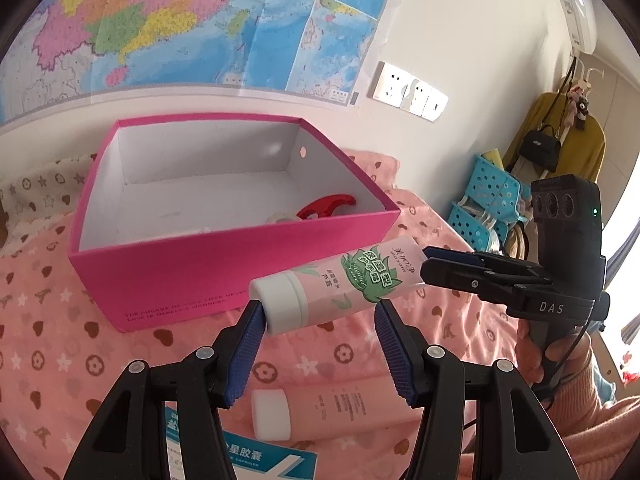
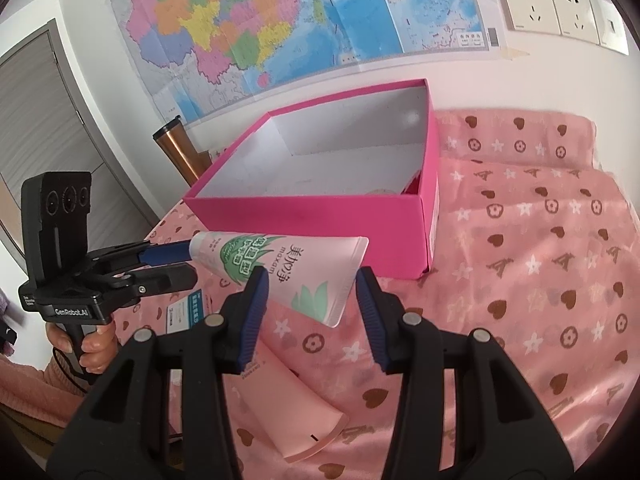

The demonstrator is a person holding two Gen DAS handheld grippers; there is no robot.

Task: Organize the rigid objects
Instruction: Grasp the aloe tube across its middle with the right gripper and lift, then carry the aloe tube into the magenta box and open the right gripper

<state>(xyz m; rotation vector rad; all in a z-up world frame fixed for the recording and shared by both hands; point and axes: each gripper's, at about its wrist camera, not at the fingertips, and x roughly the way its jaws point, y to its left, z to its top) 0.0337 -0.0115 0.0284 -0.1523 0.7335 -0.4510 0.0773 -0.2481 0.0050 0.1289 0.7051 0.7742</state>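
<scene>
A pink tube with a white cap and green aloe print (image 1: 336, 284) hangs in the air in front of the open pink box (image 1: 224, 276). My left gripper (image 1: 320, 314) spans the tube lengthwise, one pad on the cap, the other by the tube's side. My right gripper (image 2: 310, 284) spans the tube's flat crimped end (image 2: 304, 272); its fingers (image 1: 452, 268) pinch that end in the left wrist view. A second pink tube (image 1: 320, 408) lies on the cloth below. A red-handled tool (image 1: 326, 206) lies in the box.
The box (image 2: 320, 216) sits on a pink patterned cloth (image 2: 540, 264). A blue-and-white packet (image 1: 248, 456) lies at the near edge. A copper flask (image 2: 180, 148) stands behind the box. Blue baskets (image 1: 488, 208) stand at the right.
</scene>
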